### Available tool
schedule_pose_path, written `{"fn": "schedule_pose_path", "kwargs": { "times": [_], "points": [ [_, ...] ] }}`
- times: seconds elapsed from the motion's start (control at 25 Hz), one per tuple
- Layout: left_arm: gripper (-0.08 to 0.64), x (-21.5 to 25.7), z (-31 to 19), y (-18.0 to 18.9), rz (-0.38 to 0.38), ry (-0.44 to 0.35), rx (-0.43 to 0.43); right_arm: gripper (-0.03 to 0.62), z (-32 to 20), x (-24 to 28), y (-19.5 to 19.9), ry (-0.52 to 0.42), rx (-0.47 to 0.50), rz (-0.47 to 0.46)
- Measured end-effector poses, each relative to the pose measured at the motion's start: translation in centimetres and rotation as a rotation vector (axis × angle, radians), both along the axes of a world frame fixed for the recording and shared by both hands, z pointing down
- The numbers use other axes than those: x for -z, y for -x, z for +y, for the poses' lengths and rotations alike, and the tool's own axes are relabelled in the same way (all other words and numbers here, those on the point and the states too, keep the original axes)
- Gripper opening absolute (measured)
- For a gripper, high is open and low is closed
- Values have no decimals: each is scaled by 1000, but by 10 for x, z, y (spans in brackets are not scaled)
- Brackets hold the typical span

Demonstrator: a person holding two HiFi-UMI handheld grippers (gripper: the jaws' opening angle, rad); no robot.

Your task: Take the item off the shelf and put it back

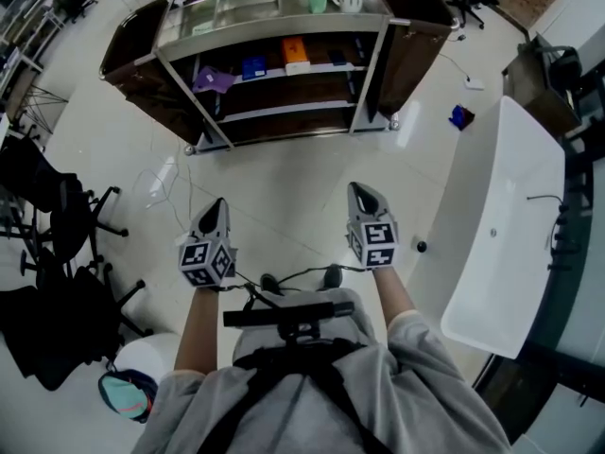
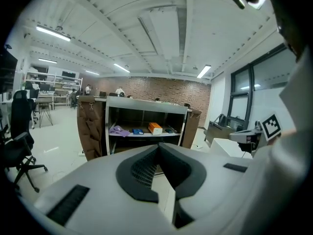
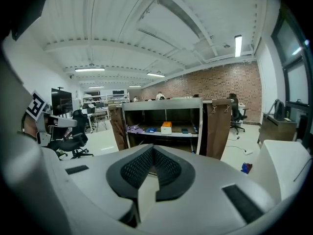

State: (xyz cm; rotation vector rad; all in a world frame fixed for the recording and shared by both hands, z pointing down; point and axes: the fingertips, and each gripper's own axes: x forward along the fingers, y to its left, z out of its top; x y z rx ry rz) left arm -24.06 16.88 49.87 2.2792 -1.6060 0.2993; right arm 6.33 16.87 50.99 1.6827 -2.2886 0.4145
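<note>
- Pale glossy floor (image 1: pixel 284 187) spreads through an open office with a brick back wall (image 3: pixel 215 82) and strip lights overhead.
- An orange and white box (image 1: pixel 296 55) lies on the middle board of the metal shelf unit (image 1: pixel 284 112), about halfway along, and neither gripper touches it.
- On the same board a blue packet (image 1: pixel 253 66) lies just to its left. A crumpled purple item (image 1: pixel 216 80) lies farther left, near that end.
- A green cup (image 1: pixel 317 0) and a white mug (image 1: pixel 348 0) stand side by side on the top board of the unit.
- Brown fabric panels (image 1: pixel 132 50) hang at both ends of the unit.
- The left gripper (image 1: pixel 217 206) is held over bare floor, well short of the shelf unit and tipped a little downward toward it. Its jaws are pressed fully together with nothing between them.
- The right gripper (image 1: pixel 363 193) is held level with the left one and well apart from it. It has the same slight downward tilt and faces the unit. Its ribbed pads (image 3: pixel 134 168) meet at the tips and hold nothing.
- A long white table (image 1: pixel 501 206) stands to the person's right, and a small blue object (image 1: pixel 460 116) lies on the floor beyond its far end.
- Black office chairs (image 1: pixel 57 225) are grouped at the person's left.
</note>
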Motion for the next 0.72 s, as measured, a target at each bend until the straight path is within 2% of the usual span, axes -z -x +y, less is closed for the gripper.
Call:
{"fn": "schedule_pose_path", "kwargs": {
  "times": [0.24, 0.44, 0.72],
  "points": [
    [8, 11, -9, -33, 28, -13, 23, 9, -9, 3, -18, 10, 57, -43],
    [8, 18, -29, -54, 0, -23, 7, 9, -28, -2, -28, 28, 67, -58],
    [8, 12, -86, -60, -4, -14, -58, 9, -72, -7, -4, 32, 31, -76]
  ]
}}
